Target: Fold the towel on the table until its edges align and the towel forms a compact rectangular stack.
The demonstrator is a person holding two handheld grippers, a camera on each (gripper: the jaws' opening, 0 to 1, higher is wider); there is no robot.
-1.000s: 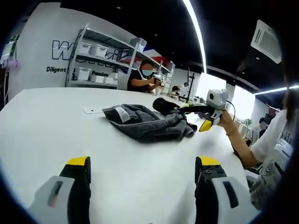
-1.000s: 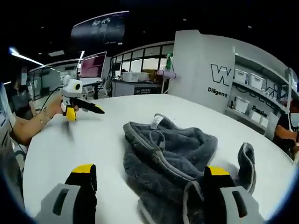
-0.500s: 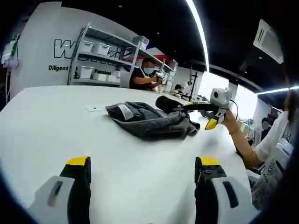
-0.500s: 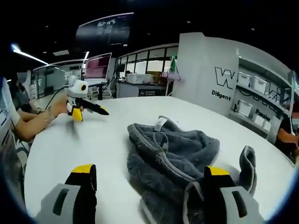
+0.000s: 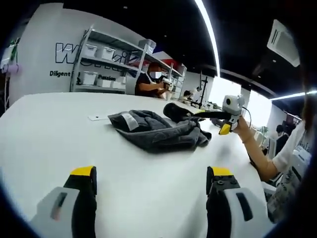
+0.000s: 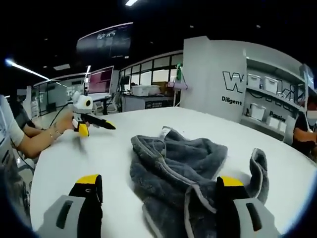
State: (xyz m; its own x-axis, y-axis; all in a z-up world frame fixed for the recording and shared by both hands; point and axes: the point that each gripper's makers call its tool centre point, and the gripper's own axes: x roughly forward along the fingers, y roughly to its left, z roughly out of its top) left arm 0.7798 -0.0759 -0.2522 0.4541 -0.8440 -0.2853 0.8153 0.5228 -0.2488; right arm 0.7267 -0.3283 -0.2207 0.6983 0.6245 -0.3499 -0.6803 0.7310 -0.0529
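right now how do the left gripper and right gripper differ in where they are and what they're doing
The left gripper hovers open over bare white table, apart from the grey towel; the right gripper is at the towel, with cloth bunched up against its right jaw. Whether the right gripper pinches the cloth cannot be told, whereas the left gripper plainly holds nothing. Both have black jaws with yellow tips.

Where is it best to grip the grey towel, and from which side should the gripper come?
Probably the towel corner with the white label, which lifts off the table. The left gripper, nearest it, could come in low along the tabletop.
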